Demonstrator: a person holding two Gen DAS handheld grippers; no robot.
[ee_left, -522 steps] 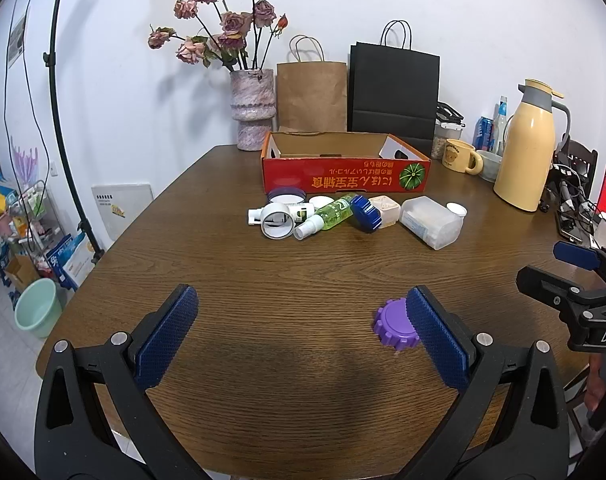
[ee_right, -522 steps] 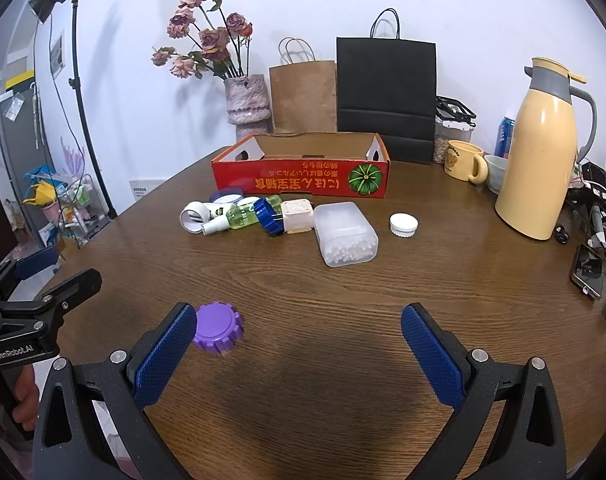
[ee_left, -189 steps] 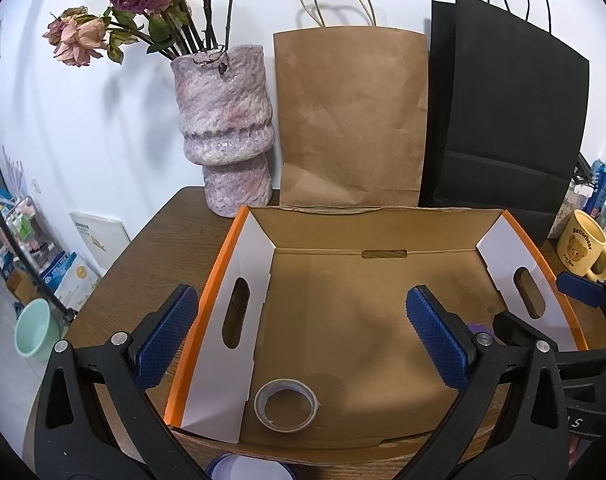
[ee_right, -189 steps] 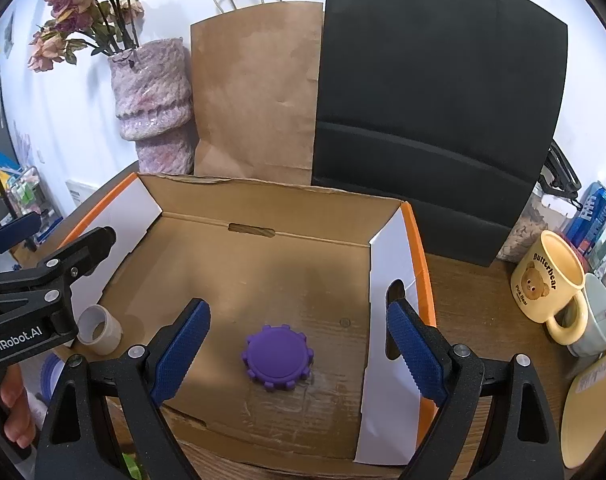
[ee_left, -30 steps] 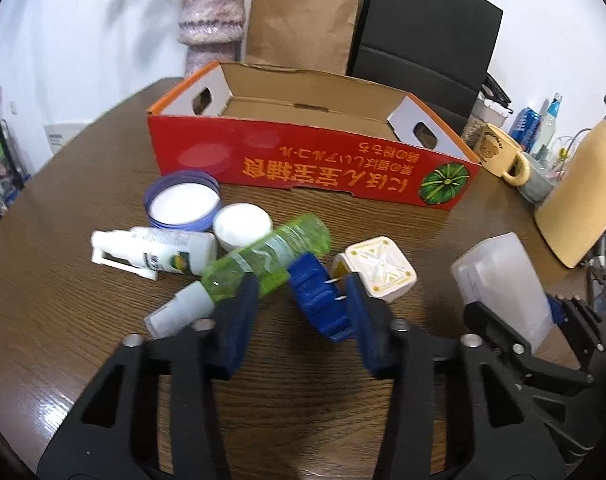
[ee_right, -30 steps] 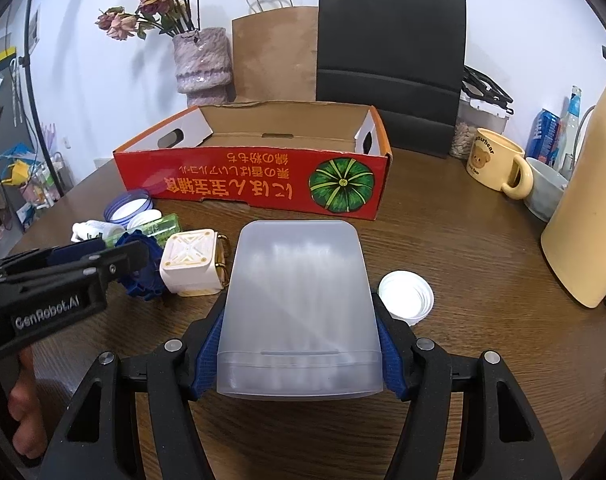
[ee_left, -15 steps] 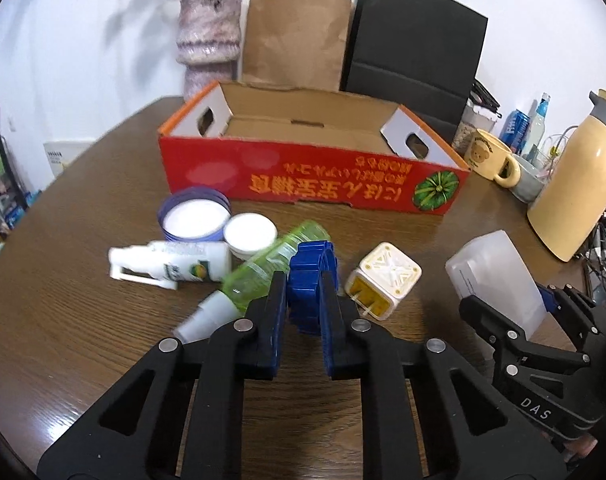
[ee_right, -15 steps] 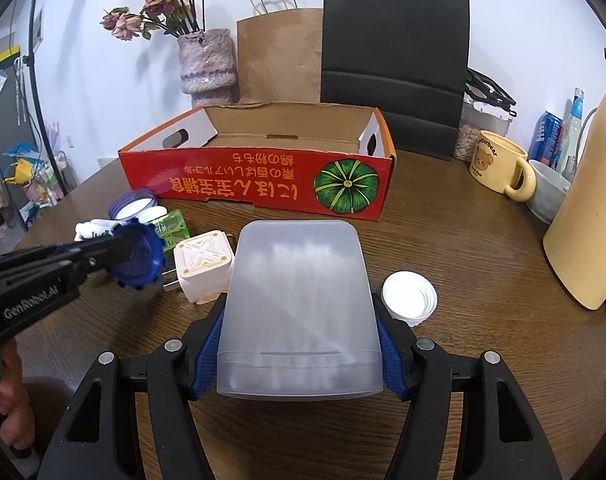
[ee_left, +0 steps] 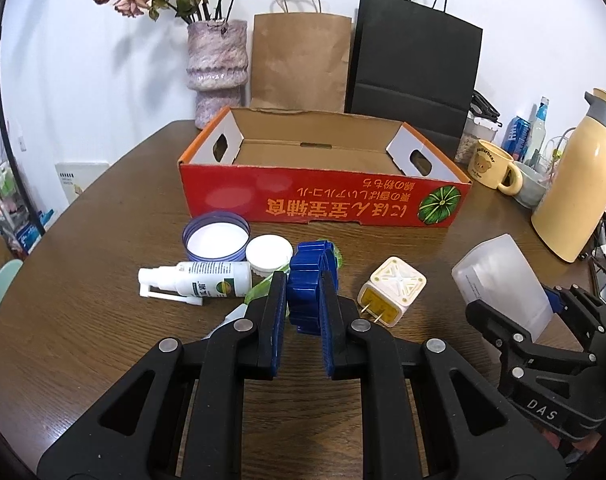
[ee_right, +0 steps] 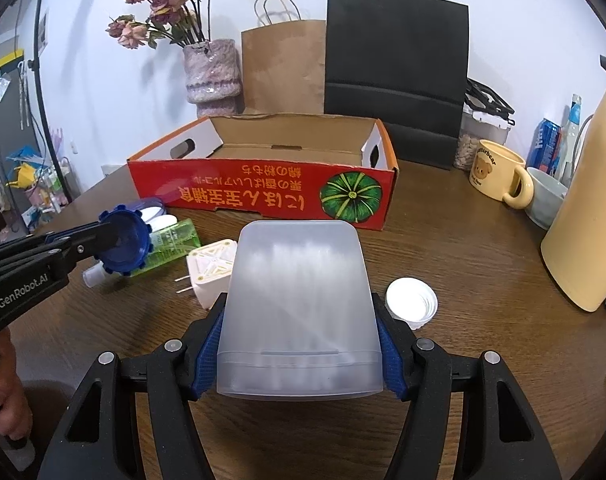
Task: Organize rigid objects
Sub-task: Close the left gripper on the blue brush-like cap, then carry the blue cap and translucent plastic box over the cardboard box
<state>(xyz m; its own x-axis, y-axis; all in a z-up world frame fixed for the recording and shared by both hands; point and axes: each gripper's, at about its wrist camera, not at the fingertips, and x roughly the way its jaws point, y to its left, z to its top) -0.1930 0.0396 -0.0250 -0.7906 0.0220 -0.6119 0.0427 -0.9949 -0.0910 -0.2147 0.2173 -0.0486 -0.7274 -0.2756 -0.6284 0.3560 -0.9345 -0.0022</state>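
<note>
On a wooden table, the left gripper pinches a blue cap edge-on above the bottles; the right gripper clamps a frosted box by its sides, both lifted before the red carton

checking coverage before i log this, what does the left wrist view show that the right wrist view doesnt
Only the left wrist view shows the white spray bottle lying on the table.

Only the right wrist view shows the loose white cap.

Both show the left gripper shut on the blue cap, the right gripper shut on the translucent box, the red carton and the white plug adapter.
</note>
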